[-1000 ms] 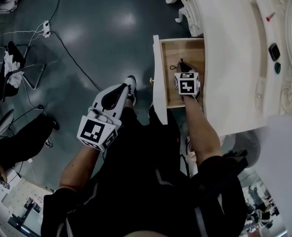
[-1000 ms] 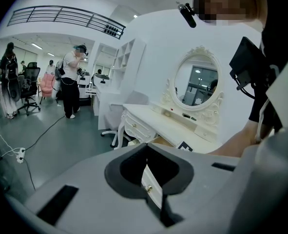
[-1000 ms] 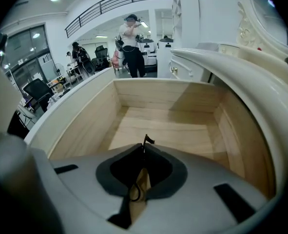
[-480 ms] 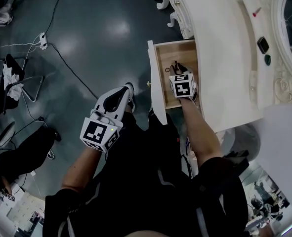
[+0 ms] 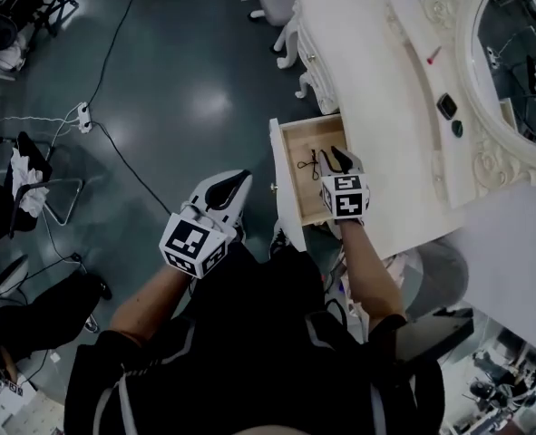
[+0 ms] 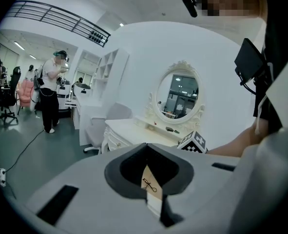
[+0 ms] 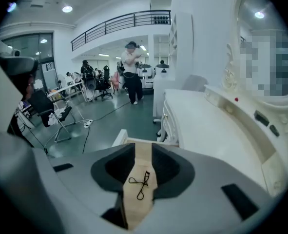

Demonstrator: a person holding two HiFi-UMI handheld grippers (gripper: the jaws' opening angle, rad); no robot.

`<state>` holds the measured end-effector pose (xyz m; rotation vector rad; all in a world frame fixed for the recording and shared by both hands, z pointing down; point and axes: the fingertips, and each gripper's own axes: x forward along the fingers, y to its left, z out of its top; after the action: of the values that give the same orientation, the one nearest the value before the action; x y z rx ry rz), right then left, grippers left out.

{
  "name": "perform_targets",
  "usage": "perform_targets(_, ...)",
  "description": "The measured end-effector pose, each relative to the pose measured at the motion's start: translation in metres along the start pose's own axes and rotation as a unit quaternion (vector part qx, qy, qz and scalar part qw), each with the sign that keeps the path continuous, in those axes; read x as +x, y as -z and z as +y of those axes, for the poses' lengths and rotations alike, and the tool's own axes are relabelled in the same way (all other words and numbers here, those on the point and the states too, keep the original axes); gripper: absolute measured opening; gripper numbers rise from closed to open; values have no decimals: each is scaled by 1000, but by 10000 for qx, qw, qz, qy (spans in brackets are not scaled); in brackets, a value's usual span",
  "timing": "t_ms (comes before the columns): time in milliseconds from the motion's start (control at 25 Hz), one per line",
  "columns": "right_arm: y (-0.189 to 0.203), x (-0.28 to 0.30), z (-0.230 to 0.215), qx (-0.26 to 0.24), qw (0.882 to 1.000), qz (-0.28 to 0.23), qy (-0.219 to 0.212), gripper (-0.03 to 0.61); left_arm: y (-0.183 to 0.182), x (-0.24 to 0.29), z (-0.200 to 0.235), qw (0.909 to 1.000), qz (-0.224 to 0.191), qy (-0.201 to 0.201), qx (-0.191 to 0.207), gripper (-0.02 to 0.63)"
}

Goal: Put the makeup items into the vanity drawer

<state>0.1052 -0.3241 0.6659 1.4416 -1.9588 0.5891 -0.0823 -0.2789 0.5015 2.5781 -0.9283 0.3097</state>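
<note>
Now the wooden drawer (image 5: 297,145) of the white vanity (image 5: 367,98) is pulled out. A black eyelash curler (image 5: 309,163) lies flat on the bottom of the drawer, near its middle. Nothing is touching it.

The right gripper (image 5: 338,158) hangs just over the drawer, close to the curler. Its jaws are wide apart and are closing a little. They hold nothing. In the right gripper view you can look down through the gap and see the curler on the wood below.

The left gripper (image 5: 235,185) is beside the drawer, out past its white front, over the dark floor. Its tips point toward the drawer. Its jaws are only a little bit apart and hold nothing. Through the thin gap, the left gripper view shows a strip of the drawer with the curler in it.

Behind the drawer, on the back ledge of the vanity, sit a dark square thing (image 5: 446,106), a small green round thing (image 5: 457,128) and a little red thing (image 5: 433,55). An oval mirror (image 5: 512,53) stands past them.
</note>
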Motion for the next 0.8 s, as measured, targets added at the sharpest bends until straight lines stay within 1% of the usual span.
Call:
perform_targets(160,-44,-42,1,-19,9989,-467,-27,104,-20,-2,-6,9996,-138,236,93,5)
perform_targets(320,-86,-79,-1,37,9953,-971,20,100,-45,1,-10,9981,-382,396,261,5)
perform_targets(520,-120,-126,-10,6,9887,-1491,140,100,-79,13,-23,9931,-759,664,602,4)
perform_targets(680,-144,-164,-12,159,9814,-1892,292,76,-109,12,-20,9902,-965,755,666,3)
perform_targets(800,-159,-189,-14,208,9757,-2155,333,54,-128,10,-21,9888,-1071,738,731,4)
